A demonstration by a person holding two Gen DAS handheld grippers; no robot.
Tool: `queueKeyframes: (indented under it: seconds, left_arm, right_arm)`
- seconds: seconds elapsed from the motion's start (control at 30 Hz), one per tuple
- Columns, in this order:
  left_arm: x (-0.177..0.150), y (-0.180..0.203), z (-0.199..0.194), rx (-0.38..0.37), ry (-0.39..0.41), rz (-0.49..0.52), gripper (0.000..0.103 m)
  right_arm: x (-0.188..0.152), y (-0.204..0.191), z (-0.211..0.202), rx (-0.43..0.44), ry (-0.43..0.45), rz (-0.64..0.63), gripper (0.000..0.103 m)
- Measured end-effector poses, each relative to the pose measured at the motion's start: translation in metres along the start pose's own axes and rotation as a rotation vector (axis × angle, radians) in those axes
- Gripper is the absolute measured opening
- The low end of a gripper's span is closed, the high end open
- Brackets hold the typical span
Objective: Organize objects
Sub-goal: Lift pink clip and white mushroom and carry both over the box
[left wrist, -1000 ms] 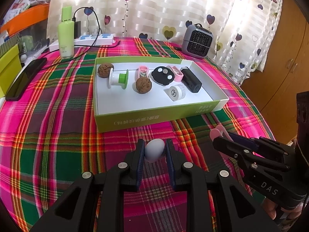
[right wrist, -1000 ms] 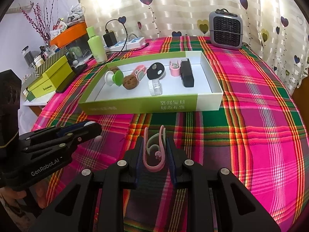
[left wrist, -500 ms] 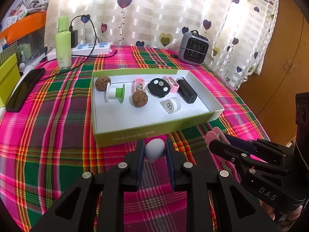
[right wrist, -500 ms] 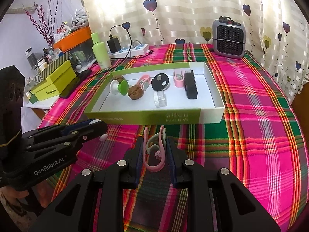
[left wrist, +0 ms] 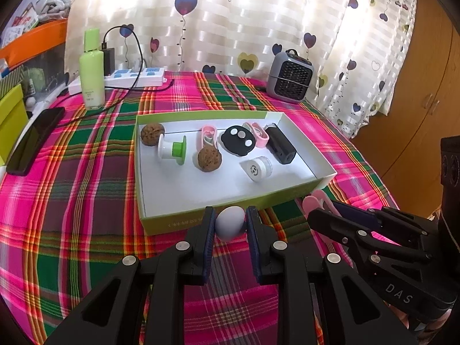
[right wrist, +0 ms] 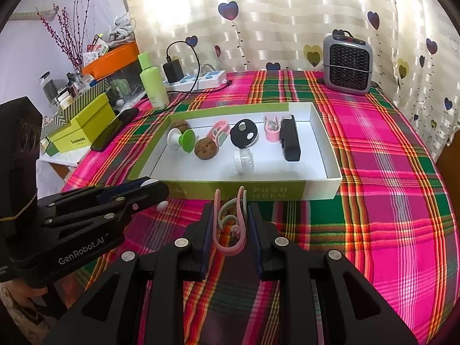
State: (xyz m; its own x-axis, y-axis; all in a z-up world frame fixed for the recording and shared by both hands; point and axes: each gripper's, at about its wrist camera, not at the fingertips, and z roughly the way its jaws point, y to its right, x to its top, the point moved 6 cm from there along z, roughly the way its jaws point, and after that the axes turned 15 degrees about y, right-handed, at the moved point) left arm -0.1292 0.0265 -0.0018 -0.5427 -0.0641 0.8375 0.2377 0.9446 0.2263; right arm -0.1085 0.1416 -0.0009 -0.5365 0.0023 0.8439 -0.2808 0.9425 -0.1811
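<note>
A shallow box, green outside and white inside, lies on the plaid tablecloth. In it are two brown balls, a white and green spool, two pink clips, a black oval piece, a black block and a small white jar. My left gripper is shut on a pale egg-shaped object, just in front of the box's near wall. My right gripper is shut on a pink clip, also before the near wall. Each gripper shows in the other's view.
At the back of the table stand a green bottle, a power strip with a plugged charger and a small grey heater. A black phone lies at the left edge. Green boxes sit beyond that edge, a wooden cabinet to the right.
Both views have tilted slightly, so the box and table sit lower in the picture. The egg-shaped object and the pink clip stay clamped as before.
</note>
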Motion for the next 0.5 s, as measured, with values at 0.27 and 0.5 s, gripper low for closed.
queueKeyframes:
  seconds: [0.27, 0.5]
  left_arm:
    - [0.005, -0.003, 0.004, 0.007, 0.003, -0.001, 0.020]
    - [0.013, -0.010, 0.009, 0.014, 0.008, -0.008, 0.020]
  right_arm:
    - [0.006, -0.002, 0.005, 0.005, 0.003, -0.006, 0.024]
    - [0.018, -0.006, 0.014, 0.020, 0.011, -0.015, 0.024]
